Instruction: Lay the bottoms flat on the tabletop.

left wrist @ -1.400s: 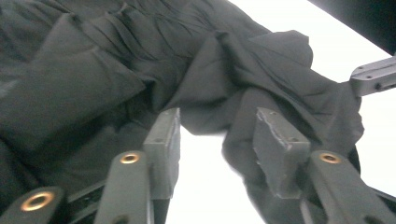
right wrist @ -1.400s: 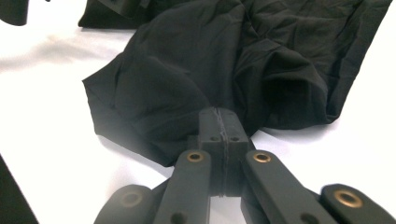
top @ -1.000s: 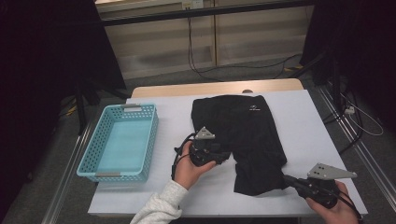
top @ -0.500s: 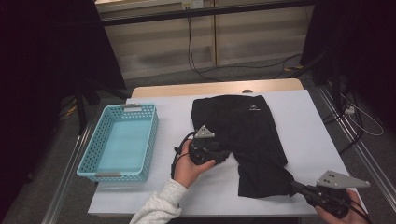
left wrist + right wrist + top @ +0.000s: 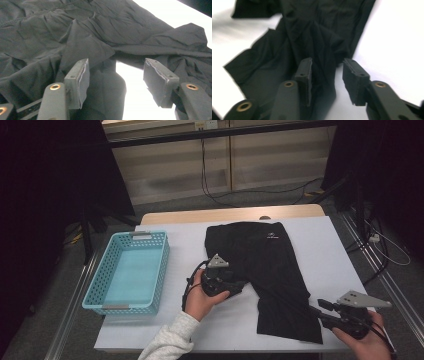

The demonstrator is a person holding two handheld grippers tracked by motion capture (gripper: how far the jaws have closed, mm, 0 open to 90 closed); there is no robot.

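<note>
1. A light blue basket (image 5: 131,272) sits at the left end of the white table (image 5: 330,245), well apart from the garment.
2. The left gripper (image 5: 239,287) rests at the left edge of the black garment (image 5: 270,265), near its middle, held in the person's left hand (image 5: 202,296).
3. In the left gripper view its jaws stand spread; they have just been opening a little. A loose fold of the garment (image 5: 82,47) lies against the left jaw, bare table shows between the two, and neither pad presses on cloth.
4. The garment lies spread across the middle of the table, one leg running down toward the near right corner.
5. The right gripper (image 5: 316,310) sits at that leg's lower end, held in the right hand (image 5: 367,345).
6. In the right gripper view its jaws have just been opening and stand apart; the hem of the garment (image 5: 317,42) lies between them, unpinched.
</note>
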